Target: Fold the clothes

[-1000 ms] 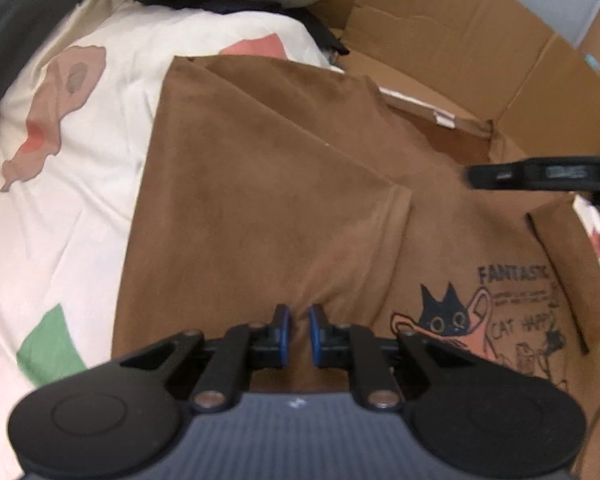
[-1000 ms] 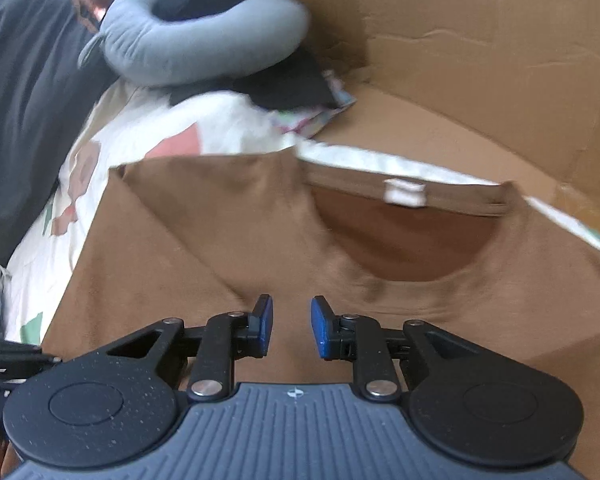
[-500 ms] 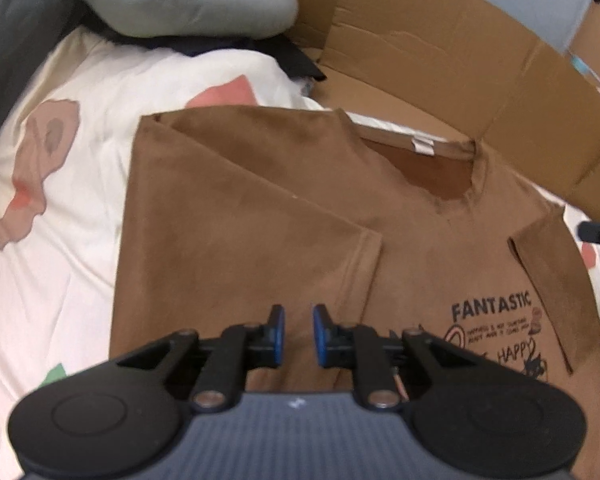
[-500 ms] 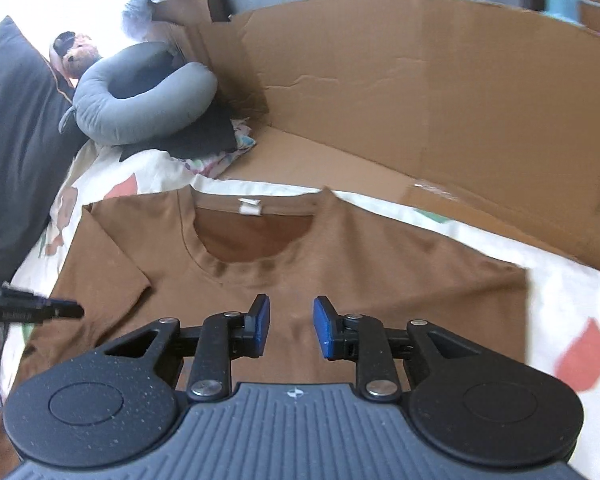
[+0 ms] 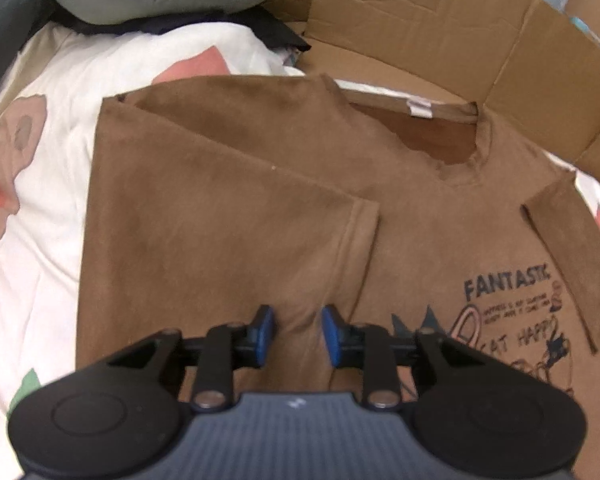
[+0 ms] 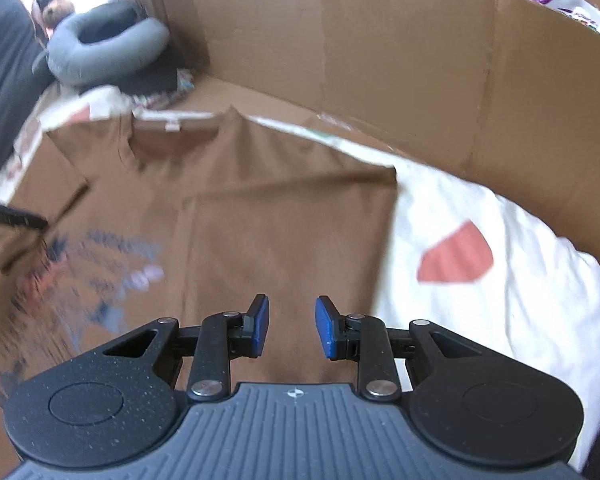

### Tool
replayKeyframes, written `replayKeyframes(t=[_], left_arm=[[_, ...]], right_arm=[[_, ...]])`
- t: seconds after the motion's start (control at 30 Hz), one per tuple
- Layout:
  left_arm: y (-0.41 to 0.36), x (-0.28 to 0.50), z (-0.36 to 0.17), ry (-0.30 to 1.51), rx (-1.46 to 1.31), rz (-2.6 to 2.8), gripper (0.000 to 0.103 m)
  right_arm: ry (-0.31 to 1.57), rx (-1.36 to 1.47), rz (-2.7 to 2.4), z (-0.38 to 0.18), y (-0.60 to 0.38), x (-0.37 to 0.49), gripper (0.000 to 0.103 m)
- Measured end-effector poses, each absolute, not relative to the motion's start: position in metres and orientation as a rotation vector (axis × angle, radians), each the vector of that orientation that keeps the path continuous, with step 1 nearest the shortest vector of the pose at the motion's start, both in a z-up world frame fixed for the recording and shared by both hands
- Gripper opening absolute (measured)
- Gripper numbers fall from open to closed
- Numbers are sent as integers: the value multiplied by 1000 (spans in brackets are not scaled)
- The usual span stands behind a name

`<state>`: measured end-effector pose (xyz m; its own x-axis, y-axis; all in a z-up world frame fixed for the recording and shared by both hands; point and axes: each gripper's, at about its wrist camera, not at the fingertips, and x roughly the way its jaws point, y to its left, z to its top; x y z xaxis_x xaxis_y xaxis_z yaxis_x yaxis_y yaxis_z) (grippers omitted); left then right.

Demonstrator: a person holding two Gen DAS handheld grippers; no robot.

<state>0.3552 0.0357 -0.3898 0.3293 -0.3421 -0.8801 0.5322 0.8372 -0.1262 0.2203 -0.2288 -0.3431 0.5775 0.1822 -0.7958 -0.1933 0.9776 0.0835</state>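
A brown T-shirt with a dark blue cat print lies face up on a white bedsheet. Its left side and sleeve are folded inward over the chest. The right side forms a narrower folded flap. My left gripper hovers open over the lower part of the left fold, where a small ridge of cloth lies under the gap. My right gripper is open above the right side of the T-shirt, holding nothing. The left gripper's finger shows at the left edge of the right wrist view.
A tall cardboard wall curves round the far and right sides of the bed. A grey neck pillow on dark cloth lies at the far left, next to a dark cushion. White bedsheet with a red patch lies right of the shirt.
Both grippers have drawn back from the shirt. The right one has swung rightward to the shirt's right side. Both sets of jaws stand wider apart than before.
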Motion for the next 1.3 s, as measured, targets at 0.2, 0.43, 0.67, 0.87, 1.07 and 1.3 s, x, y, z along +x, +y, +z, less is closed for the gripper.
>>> replayKeyframes(t=[0.2,0.43,0.67,0.87,1.07,1.3], left_arm=[[47,378,-372,1052,176,-559,29],[55,398,-360,957,194,-527,31],[64,426,-364,941,200,-452,31],[63,441,-374,959,204,-413,26],[50,455,-364,908,228,-365,27],[50,459,-332,908,209,-332,37]], right_arm=[[954,9,179,-365,-230,201,33],[931,19,171,-363,-234,187,32],[915,53,158,-362,-240,176,33],[958,46,140,-376,-240,171,31],[972,54,120,-382,-239,168,31],[1001,79,105,-375,-242,169,31]])
